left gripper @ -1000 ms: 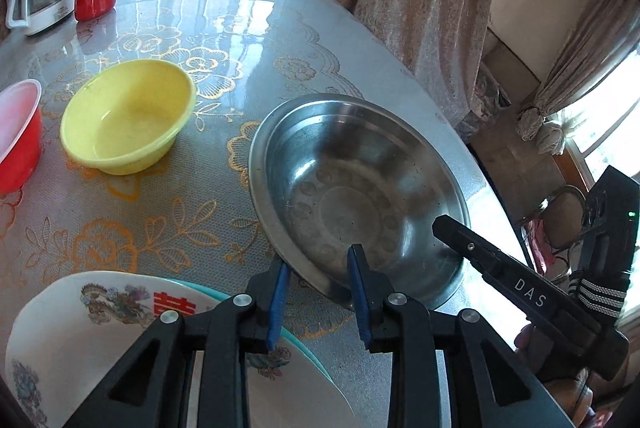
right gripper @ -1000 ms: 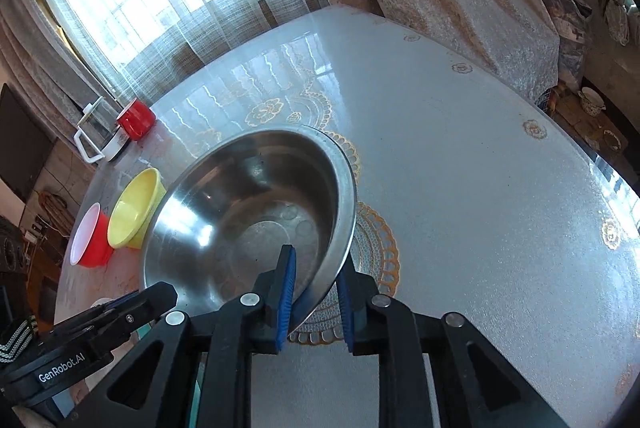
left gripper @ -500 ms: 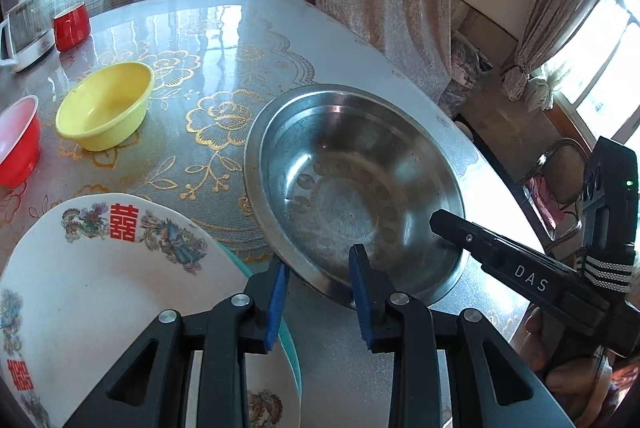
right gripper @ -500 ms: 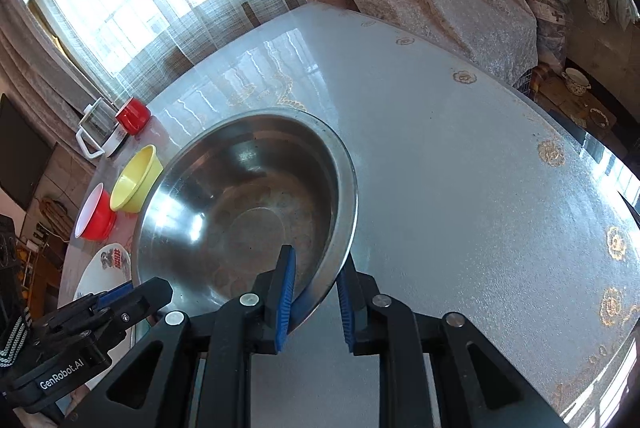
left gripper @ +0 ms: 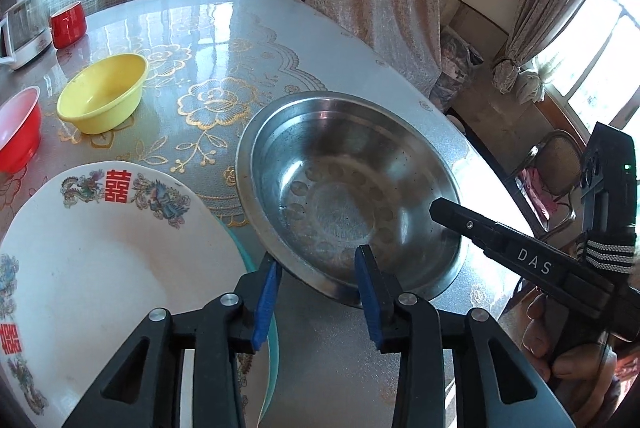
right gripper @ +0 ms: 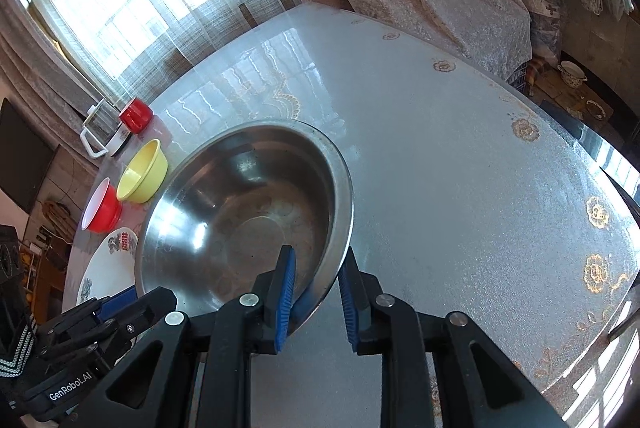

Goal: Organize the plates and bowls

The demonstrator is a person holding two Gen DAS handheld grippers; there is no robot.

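Hidden or cut off: the white plate (left gripper: 100, 260) with red characters and dragon print ran off the lower left edge of the left wrist view, and only a teal rim (left gripper: 272, 348) of a dish beneath it showed. The red bowl (left gripper: 18, 131) was clipped at the left edge. The steel basin's near rim lay behind the fingers in both views.

The steel basin (left gripper: 344, 195) was wide and shallow, dull grey, with a ring of stamped circles around its floor. It sat on the table (right gripper: 460, 167) near the front edge, just beside the white plate.

Left gripper (left gripper: 318, 288): jaws opening, straddling the basin's near rim, with the left pad clear of the metal. Right gripper (right gripper: 316, 292): jaws opening at the rim; the left pad lay against the inside wall, the right pad stood off from the outside.

Only the right wrist view showed the table's bare right half and the window. Only the left wrist view showed the plate's full pattern. The yellow bowl (left gripper: 104, 95), red mug (left gripper: 69, 23) and kettle (left gripper: 24, 31) appeared in both.
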